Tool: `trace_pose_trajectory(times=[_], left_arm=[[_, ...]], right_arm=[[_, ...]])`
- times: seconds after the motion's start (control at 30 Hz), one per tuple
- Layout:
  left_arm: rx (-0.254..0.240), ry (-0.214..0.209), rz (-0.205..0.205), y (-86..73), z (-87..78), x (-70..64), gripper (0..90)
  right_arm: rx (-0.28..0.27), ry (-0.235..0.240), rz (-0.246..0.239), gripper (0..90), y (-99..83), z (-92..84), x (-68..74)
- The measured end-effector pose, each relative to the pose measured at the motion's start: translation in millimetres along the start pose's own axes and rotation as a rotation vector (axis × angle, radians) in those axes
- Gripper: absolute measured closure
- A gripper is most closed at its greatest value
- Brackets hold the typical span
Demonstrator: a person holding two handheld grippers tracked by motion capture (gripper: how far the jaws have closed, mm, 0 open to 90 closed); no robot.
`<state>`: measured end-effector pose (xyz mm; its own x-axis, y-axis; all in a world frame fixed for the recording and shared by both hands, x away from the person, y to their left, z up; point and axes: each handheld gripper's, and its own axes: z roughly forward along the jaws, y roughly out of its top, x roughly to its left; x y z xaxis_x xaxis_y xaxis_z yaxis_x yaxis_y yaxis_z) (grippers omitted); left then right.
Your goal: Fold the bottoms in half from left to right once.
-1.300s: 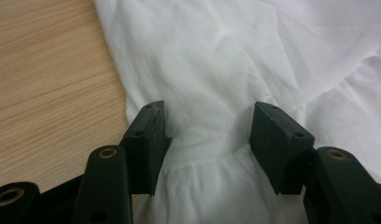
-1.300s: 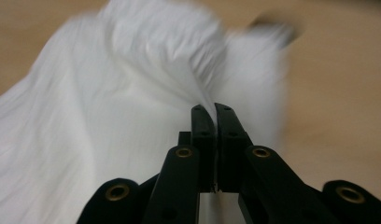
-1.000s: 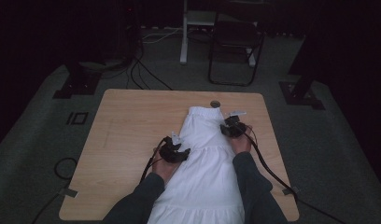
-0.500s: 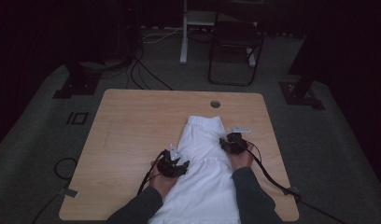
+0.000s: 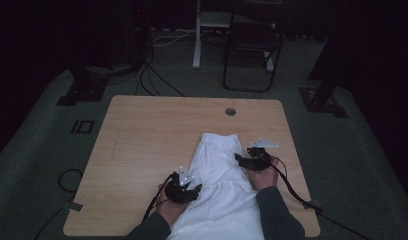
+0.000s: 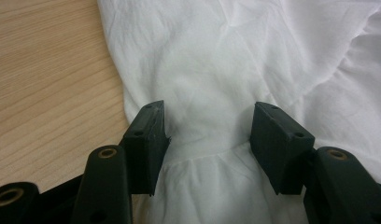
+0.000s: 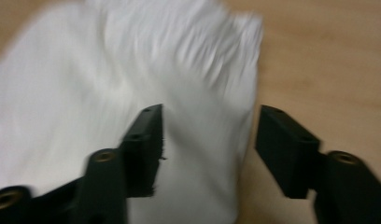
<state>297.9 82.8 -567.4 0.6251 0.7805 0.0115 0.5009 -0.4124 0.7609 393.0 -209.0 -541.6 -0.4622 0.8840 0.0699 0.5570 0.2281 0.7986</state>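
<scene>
**Inspector:** Tongs first. Left tongs point(image 5: 188, 188) are sitting at the near left edge of the white pleated cotton garment point(image 5: 219, 185), jaws standing part-way apart. In the left gripper view a gathered seam of the cloth is lying between the pads, but the pads are not pressing on it; nothing is being gripped.

**Clerk:** And the right?

**Inspector:** Right tongs point(image 5: 243, 160) are resting at the garment's right edge, about halfway up its length. Its jaws have just been opening. In the right gripper view, which is blurred, the cloth's edge is lying between the jaws with bare wood showing beside one pad; no pad is clamping the cloth.

**Clerk:** Where is the garment lying?

**Inspector:** It is lying flat on the light wooden bench point(image 5: 142, 145), right of centre, its elastic waistband pointing toward the far side and its wider skirt end running off the near edge between the person's forearms.

**Clerk:** Anything else on the surface?

**Inspector:** A round cable hole point(image 5: 230, 111) is sitting near the far edge, well apart from the cloth.
</scene>
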Motion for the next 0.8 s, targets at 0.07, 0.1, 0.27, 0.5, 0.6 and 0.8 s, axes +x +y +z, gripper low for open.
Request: trace_pose_trajectory(times=[0.07,0.1,0.27,0.5,0.6,0.8], left_arm=[[0.0,0.0,0.0,0.0,0.0,0.1,45.6],[0.0,0.0,0.0,0.0,0.0,0.1,45.6],[0.001,-0.001,0.001,0.0,-0.1,0.3,45.5],[0.002,-0.001,0.0,0.0,-0.3,0.5,45.6],[0.001,-0.002,-0.002,0.0,-0.2,0.5,45.6],[0.0,-0.002,-0.003,0.0,-0.2,0.5,45.6]], right_arm=[[-0.005,-0.018,-0.002,34.5,4.8,0.9,-1.4],[-0.003,-0.006,-0.02,34.1,13.6,5.7,-3.8],[0.123,-0.001,-0.11,44.2,20.9,28.3,-3.2],[0.047,-0.072,-0.125,52.3,36.6,36.6,-3.8],[0.053,-0.009,-0.1,38.7,35.1,40.4,-3.6],[0.028,0.07,-0.03,22.1,26.8,40.8,-9.9]])
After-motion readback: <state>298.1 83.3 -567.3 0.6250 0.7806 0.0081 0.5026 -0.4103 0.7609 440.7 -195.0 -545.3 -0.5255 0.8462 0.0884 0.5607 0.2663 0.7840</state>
